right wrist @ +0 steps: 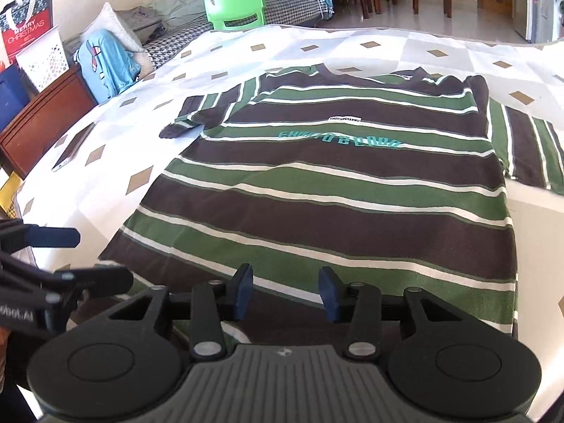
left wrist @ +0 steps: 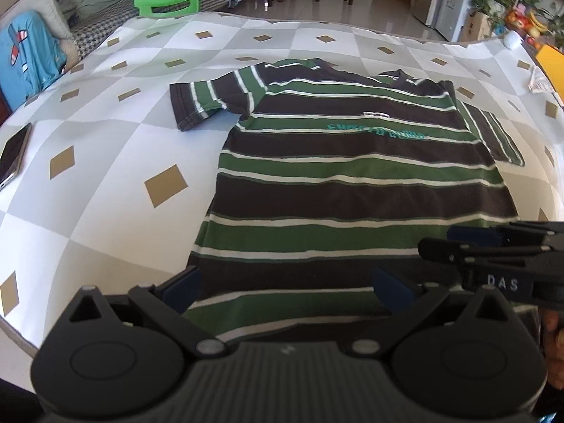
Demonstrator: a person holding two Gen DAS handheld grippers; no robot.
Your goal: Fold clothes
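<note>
A white tablecloth (left wrist: 105, 162) with grey checks and tan diamonds covers the table, and on it lies one short-sleeved T-shirt (left wrist: 345, 194) in brown, green and white stripes, spread flat with its hem toward the cameras and its collar at the far side. It looks like soft, light knit: it should drape and crease readily, slide easily over the cloth, and sag if lifted by one point, so the two hem corners or the side seams seem the best places to pinch. Two sleeves show, one out to each side.

There are two grippers. The left gripper (left wrist: 287, 287) hangs over the hem with its blue pads wide apart and nothing between them. The right gripper (right wrist: 286, 294) has its pads narrower but still parted, above the fabric and not pinching it.

One dark phone (left wrist: 14, 157) lies near the left edge.
</note>
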